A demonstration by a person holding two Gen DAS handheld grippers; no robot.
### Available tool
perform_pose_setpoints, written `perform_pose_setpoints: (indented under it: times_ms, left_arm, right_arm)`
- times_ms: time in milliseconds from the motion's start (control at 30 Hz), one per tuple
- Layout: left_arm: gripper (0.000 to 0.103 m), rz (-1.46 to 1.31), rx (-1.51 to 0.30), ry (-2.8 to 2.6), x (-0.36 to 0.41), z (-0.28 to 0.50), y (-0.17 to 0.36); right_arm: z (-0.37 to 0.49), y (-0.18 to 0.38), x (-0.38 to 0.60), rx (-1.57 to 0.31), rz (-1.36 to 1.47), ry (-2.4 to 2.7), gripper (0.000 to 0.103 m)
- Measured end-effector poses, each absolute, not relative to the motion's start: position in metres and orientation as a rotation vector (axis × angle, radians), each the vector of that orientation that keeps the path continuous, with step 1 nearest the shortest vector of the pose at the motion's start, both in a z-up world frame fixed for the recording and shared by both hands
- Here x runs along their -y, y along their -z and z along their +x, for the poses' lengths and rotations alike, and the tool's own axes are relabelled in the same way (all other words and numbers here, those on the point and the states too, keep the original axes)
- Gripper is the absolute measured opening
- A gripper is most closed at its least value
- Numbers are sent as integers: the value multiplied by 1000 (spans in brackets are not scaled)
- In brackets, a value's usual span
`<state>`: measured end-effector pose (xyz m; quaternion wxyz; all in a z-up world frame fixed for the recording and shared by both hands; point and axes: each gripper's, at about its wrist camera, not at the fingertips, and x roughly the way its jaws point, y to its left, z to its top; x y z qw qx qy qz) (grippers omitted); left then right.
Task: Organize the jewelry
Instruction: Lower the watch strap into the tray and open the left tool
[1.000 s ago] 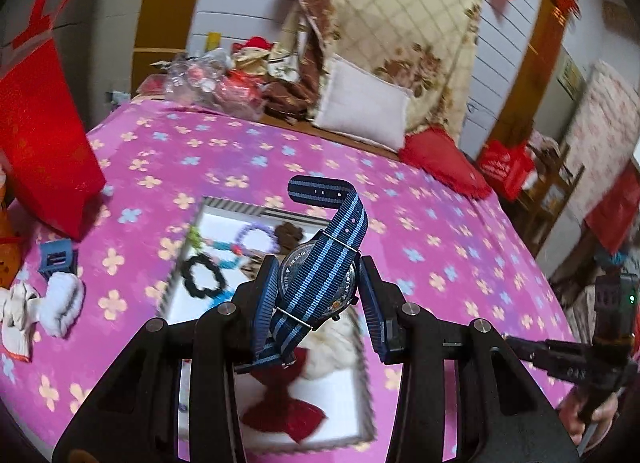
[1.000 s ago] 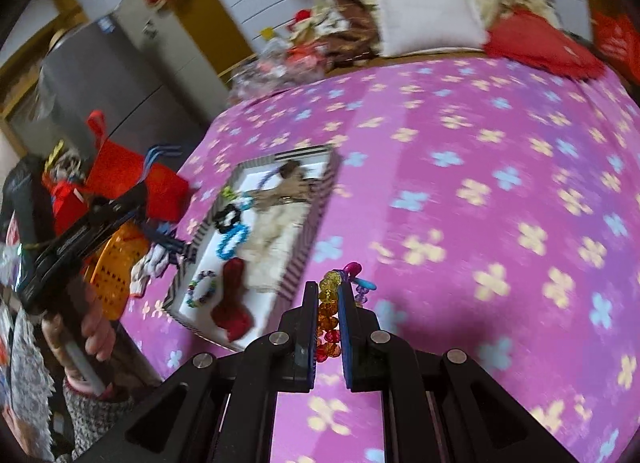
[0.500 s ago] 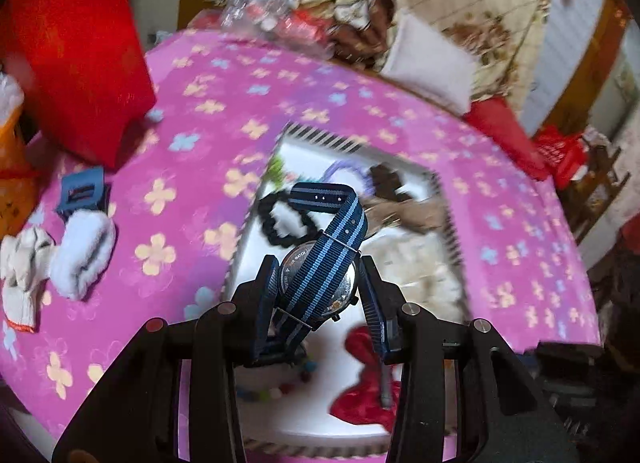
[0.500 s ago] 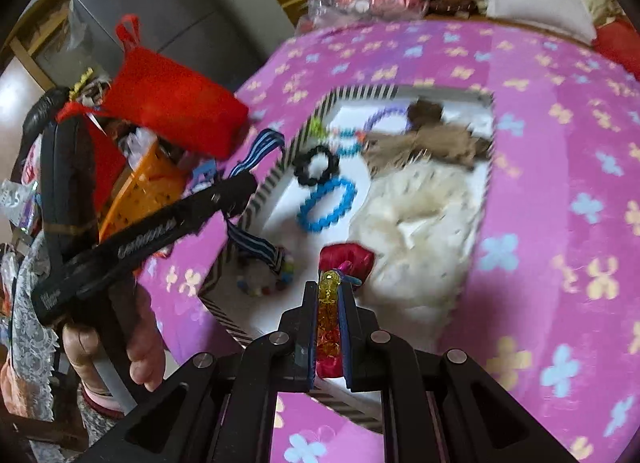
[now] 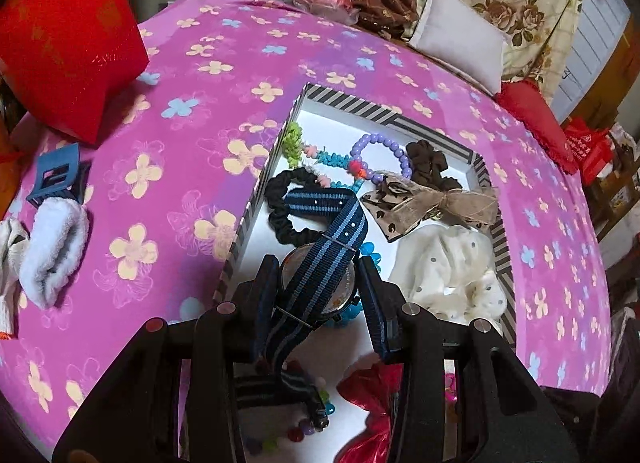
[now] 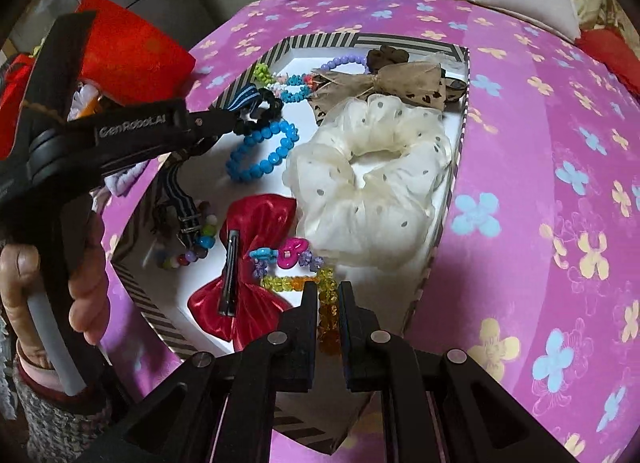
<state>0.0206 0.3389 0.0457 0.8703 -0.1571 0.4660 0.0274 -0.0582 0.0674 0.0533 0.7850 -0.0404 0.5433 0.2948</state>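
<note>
Watch [image 5: 320, 279] lower now, strap upright.

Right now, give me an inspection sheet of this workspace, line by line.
Surface: pink flowered cloth.
Job's things: striped-rim box holding bracelets, bows, a cream scrunchie.
Clutter: blue hair claw, socks, red bag beside the box.
Grippers: left gripper shut on a blue striped watch; right gripper shut on an amber bead bracelet, both over the box.
Cables: nothing seen.
Surroundings: pillow, floral blanket.
</note>
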Motion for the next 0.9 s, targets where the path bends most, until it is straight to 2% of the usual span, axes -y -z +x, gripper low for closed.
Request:
perform_pose_setpoints:
  times_ms: [67, 100, 167, 267, 367, 500, 900]
  left_arm:
    - [39, -341, -977, -54, -339, 20, -46]
    - [39, -350, -971, -44, -340, 20, -47]
    - [40, -364, -964, -14, -339, 19, -49]
    - [45, -369, -945, 17, -336, 17, -53]
    - [47, -379, -918, 50, -334, 13, -61]
    - [58, -383, -859, 58, -335, 3, -73]
    - [57, -216, -967, -18, -316, 11, -52]
  right_arm:
    - [-60, -53, -68, -1168, -98, -635, 11]
    - [-61, -52, -69, -1164, -107, -632, 20]
    - [-67, -57, -67, -1138, -111, -646, 29]
    - [-77, -66, -68, -1086, -147, -633, 39]
    - [-89, -79, -65, -1027, -171, -625, 40]
    - [-101, -91, -55, -979, -166, -621, 41]
    - [-108, -83, -52, -991, -177, -612, 41]
